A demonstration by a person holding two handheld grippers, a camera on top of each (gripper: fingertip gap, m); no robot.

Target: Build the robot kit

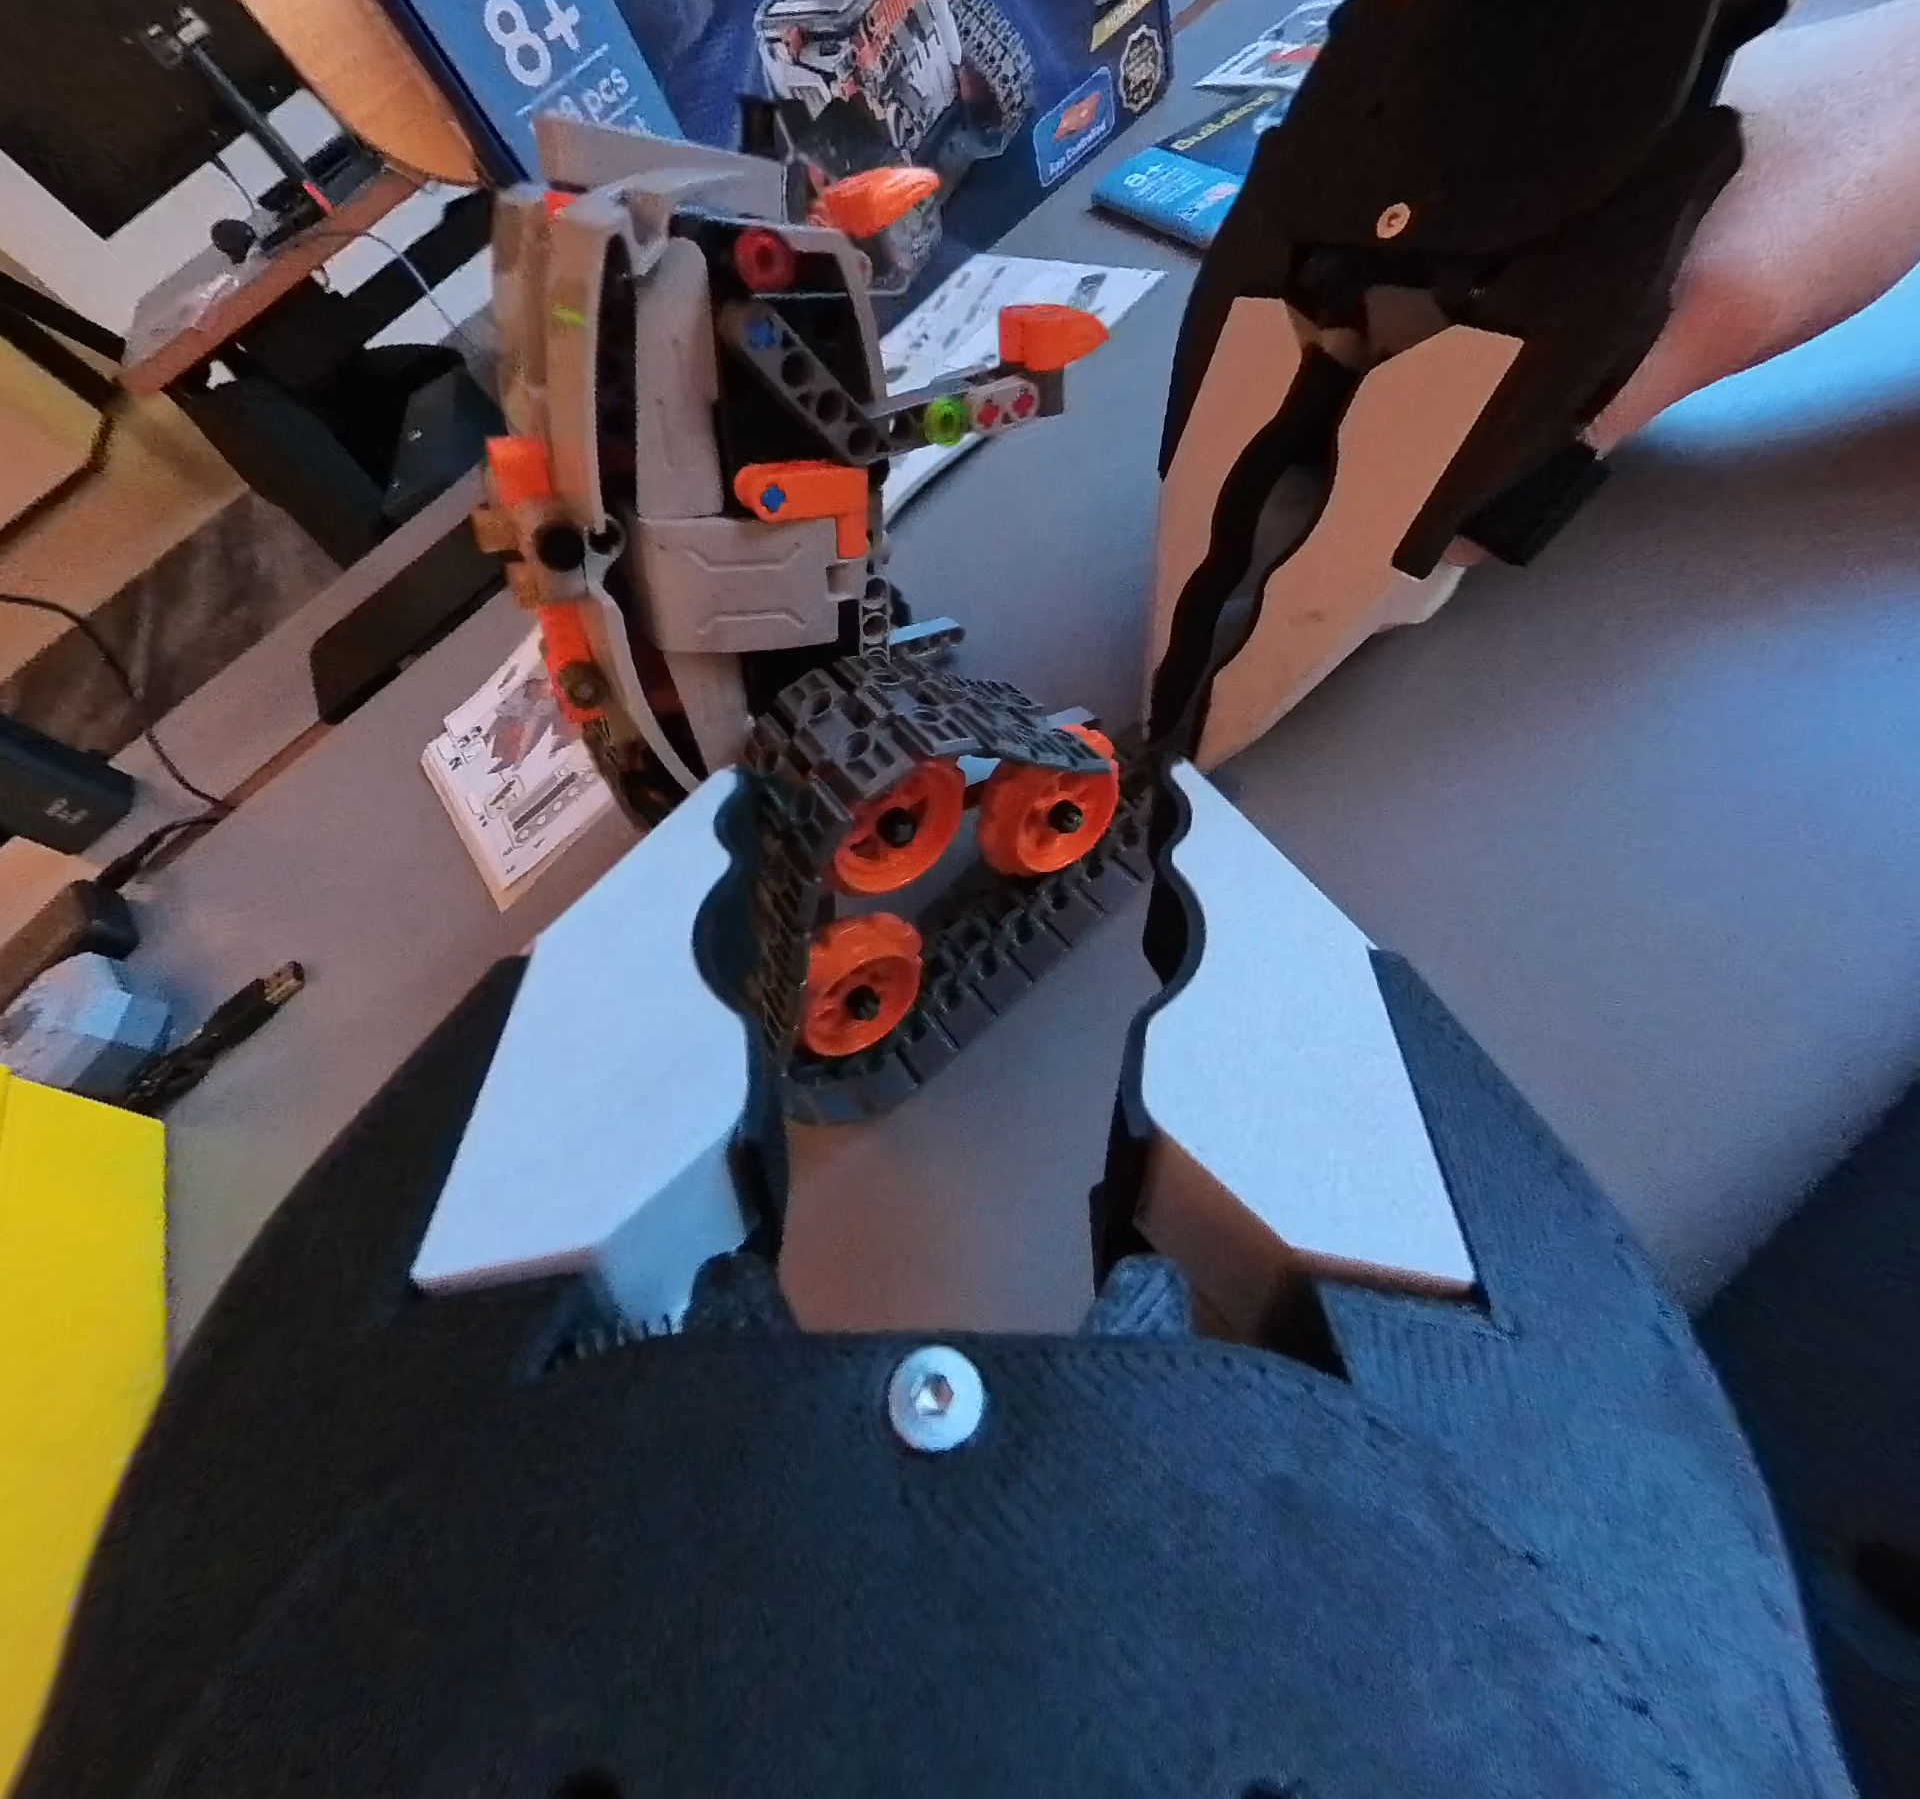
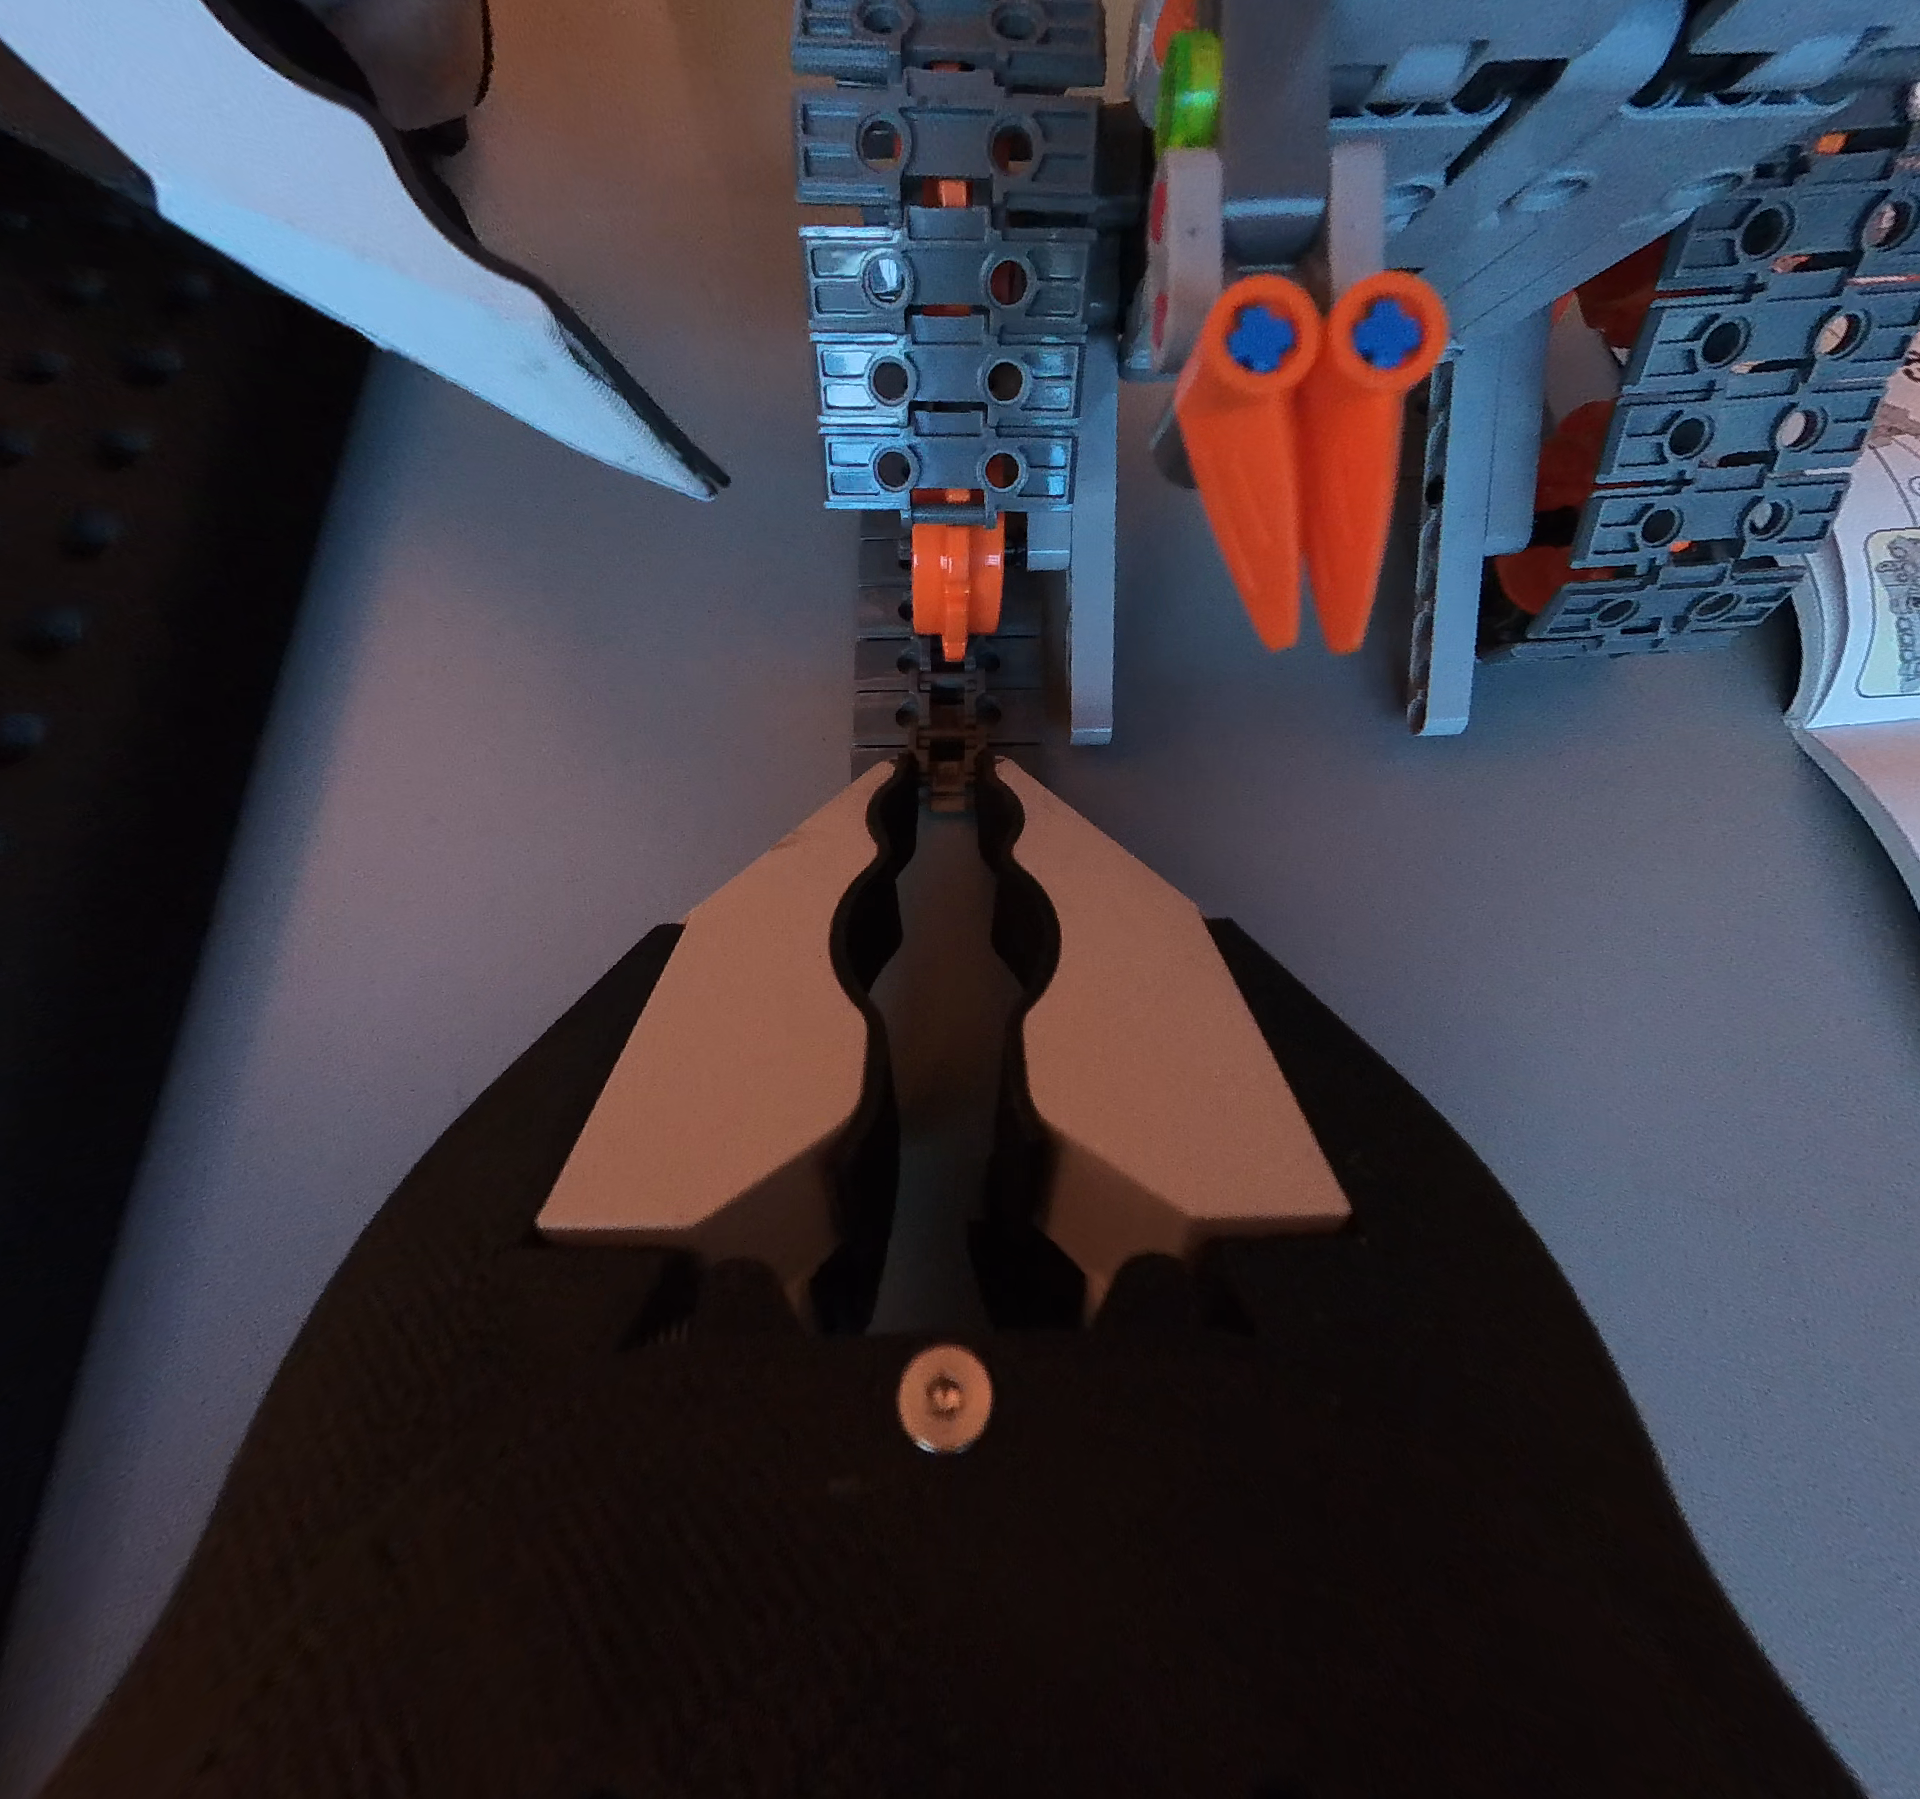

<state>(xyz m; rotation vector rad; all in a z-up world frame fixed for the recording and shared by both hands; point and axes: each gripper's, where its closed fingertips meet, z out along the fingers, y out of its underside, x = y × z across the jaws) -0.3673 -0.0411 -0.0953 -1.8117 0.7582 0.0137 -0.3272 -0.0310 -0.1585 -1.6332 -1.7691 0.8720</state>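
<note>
Rubbery track [image 2: 940, 315] sat pinched in the right gripper [image 2: 945, 762] and straddled by the spread left gripper [image 1: 951, 793] — one hard tug risked toppling the brick robot [image 1: 707, 419].

Toy robot [image 1: 727, 461] before box [image 1: 831, 4]

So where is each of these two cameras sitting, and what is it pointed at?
Left wrist view: on the left gripper, looking along its open jaws at the toy's tracked wheel unit; a person's forearm shows behind the right gripper.
Right wrist view: on the right gripper, looking down, jaws pinching the track's end.
Shared: the track and both grippers.
</note>
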